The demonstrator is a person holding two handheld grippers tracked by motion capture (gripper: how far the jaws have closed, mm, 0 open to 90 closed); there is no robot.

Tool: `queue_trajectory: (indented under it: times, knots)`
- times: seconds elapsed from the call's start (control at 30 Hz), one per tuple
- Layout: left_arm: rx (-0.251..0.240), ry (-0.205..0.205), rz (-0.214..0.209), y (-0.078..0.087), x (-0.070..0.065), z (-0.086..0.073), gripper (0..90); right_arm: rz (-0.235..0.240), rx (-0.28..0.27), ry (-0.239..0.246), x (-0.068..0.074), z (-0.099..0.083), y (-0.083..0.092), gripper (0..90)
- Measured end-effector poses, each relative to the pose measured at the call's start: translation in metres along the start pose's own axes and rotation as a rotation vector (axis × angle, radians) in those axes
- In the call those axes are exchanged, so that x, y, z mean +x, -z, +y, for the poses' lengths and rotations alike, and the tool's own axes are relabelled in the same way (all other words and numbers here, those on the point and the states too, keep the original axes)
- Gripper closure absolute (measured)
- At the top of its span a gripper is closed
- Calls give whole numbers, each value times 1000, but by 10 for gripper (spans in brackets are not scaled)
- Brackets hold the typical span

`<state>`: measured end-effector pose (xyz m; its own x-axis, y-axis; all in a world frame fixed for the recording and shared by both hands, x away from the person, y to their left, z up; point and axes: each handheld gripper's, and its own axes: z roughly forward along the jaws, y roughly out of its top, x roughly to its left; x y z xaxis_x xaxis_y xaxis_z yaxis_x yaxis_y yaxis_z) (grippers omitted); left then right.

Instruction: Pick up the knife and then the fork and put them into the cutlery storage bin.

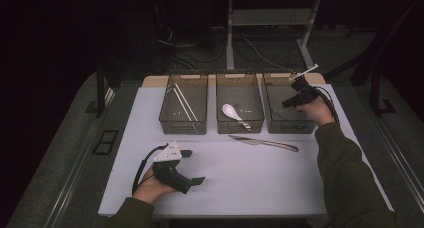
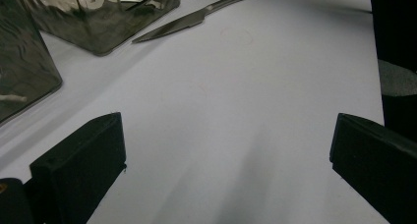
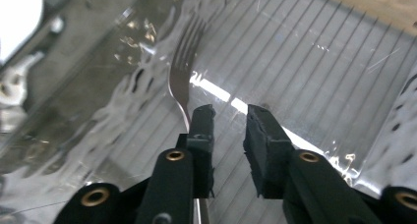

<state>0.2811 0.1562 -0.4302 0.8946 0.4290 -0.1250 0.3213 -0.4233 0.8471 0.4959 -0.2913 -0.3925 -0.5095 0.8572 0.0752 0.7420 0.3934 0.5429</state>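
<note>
Tabletop carries three bins for sorting cutlery. Left tool rests near its front edge, jaws spread wide, idle. Right tool hangs inside the right bin, jaws slightly parted beside a fork lying there, seemingly let go. Knife waits unsorted.

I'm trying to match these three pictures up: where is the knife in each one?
High view: knife on the white table, before the middle bin.
Left gripper view: knife at top centre, tip beside that bin.
Right gripper view: aimed into another bin, away from it.
Shared landmark: the middle bin.
</note>
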Motion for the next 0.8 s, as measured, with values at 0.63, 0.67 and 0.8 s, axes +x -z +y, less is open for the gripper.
queue_trajectory:
  times: [0.63,0.67,0.8]
  knots:
    - [5,5,-3,0,1,-1,0,142,-175,103,28,-25,74,560]
    - [6,5,-1,0,1,-1,0,148,-188,114,31,-28,78,561]
    - [3,8,4,0,1,-1,0,175,-223,162,45,-42,90,677]
